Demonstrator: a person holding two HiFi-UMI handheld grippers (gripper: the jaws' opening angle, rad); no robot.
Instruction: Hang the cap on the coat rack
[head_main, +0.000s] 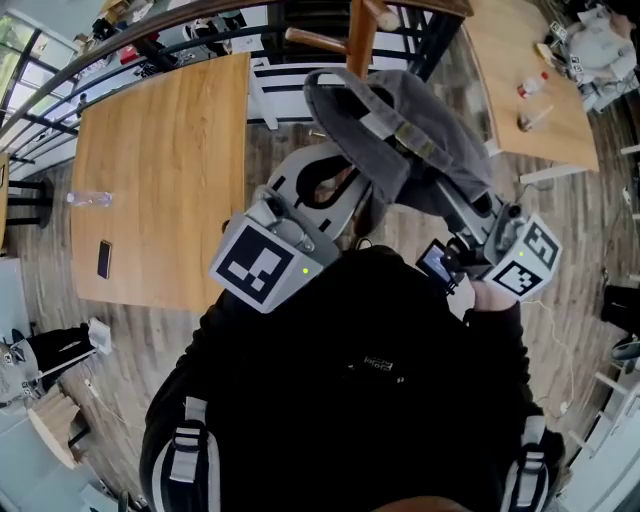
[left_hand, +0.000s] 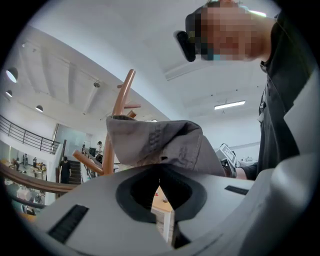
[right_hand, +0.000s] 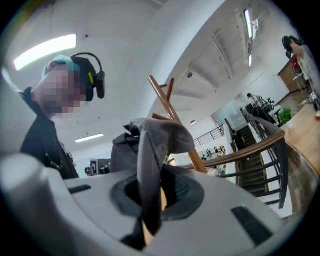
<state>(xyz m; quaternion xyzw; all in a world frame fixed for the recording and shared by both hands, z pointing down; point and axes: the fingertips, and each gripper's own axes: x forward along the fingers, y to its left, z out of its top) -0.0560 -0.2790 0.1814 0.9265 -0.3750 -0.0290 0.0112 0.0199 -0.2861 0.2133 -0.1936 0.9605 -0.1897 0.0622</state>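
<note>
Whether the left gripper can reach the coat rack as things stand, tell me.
Probably yes: the coat rack stands close behind the cap that the left gripper holds, nothing else between.

One cap (head_main: 400, 140), one coat rack (head_main: 360, 35), two grippers (left_hand: 159, 172) (right_hand: 150, 197), two wooden tables (head_main: 160, 170) (head_main: 520, 70), one phone (head_main: 104, 259).

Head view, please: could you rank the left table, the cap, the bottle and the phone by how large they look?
1. Table
2. Cap, though it is held much nearer the camera
3. Bottle and phone: they look alike, so not ranked
</note>
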